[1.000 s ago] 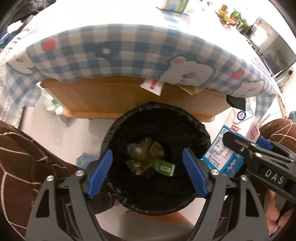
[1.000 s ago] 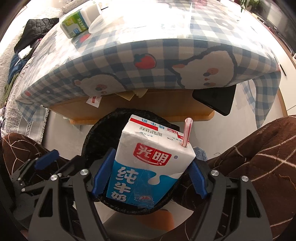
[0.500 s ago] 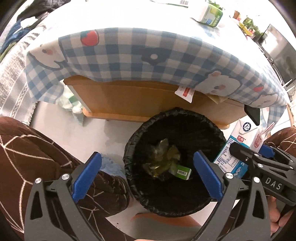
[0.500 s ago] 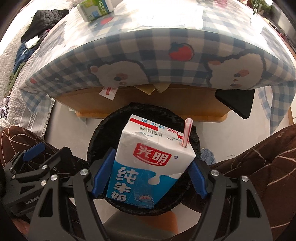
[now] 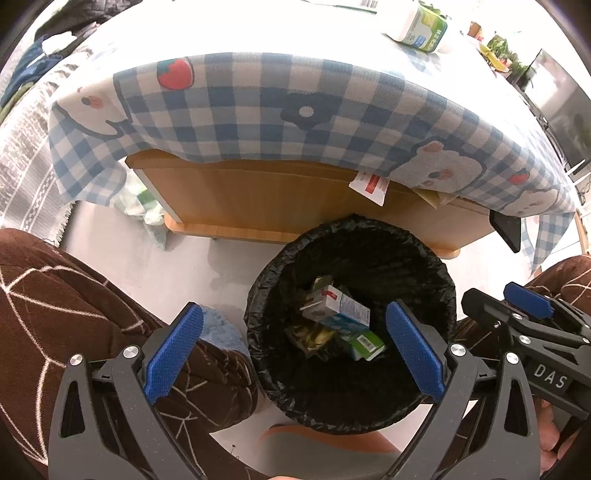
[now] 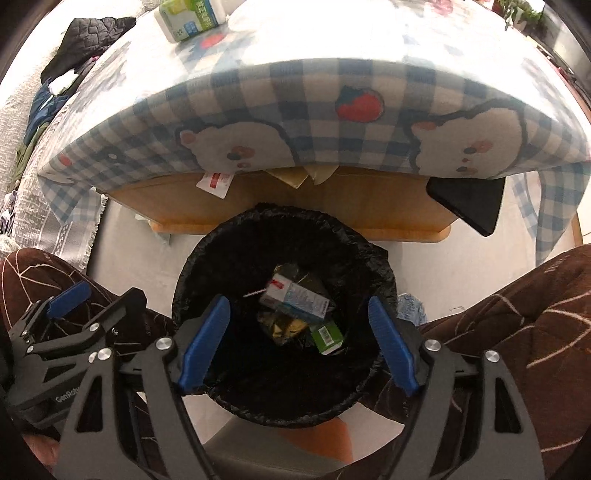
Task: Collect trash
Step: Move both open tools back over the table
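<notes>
Left gripper (image 5: 293,350): jaws spread wide, empty, beside bin (image 5: 439,280). Milk carton (image 6: 295,297) lies in bin atop wrapper, small green box. Right gripper (image 6: 299,343): over bin, jaws opening, nothing between. Bottle (image 6: 190,16) on table uncollected: judged 1 item left.

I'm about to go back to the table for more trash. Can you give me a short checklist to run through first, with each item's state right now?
1. Milk carton inside the black bin: ok, lying on the other trash.
2. Right claw free: ok, jaws opening, nothing between them.
3. Left claw free: ok, wide open, nothing between the pads.
4. Trash left on the table: not ok, a green and white bottle lies on the checked tablecloth.
5. Bin upright: ok.
</notes>
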Tool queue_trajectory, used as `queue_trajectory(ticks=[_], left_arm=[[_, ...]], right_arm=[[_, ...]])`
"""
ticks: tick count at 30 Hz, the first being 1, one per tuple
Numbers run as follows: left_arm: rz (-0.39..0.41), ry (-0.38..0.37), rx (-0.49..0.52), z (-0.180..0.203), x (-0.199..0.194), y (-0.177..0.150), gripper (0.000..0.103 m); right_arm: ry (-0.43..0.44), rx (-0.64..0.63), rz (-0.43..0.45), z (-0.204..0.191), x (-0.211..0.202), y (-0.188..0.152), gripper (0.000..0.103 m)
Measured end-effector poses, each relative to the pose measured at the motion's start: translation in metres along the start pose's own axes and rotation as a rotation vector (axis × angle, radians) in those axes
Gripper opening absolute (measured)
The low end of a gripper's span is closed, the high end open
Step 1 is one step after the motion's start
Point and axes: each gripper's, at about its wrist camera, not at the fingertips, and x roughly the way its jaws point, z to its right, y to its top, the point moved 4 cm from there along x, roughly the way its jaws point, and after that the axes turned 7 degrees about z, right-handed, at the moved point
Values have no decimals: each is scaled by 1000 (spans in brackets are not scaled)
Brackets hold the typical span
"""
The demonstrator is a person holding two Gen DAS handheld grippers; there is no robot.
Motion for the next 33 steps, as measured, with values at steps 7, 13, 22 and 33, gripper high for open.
queue_trajectory(ticks=[7, 13, 22, 33], left_arm=[[7, -27, -32, -2, -8, 6, 97], [46, -37, -48, 0, -26, 19, 97], [124, -55, -38, 9, -56, 50, 97], [204, -60, 17, 27, -84, 100, 97]], right_arm=[[1, -5, 74, 8, -28, 8, 92], [-5, -3, 174, 11, -54, 21, 96], [-29, 7, 262, 27, -91, 45, 96], [-98, 26, 345, 62, -126, 93, 96]])
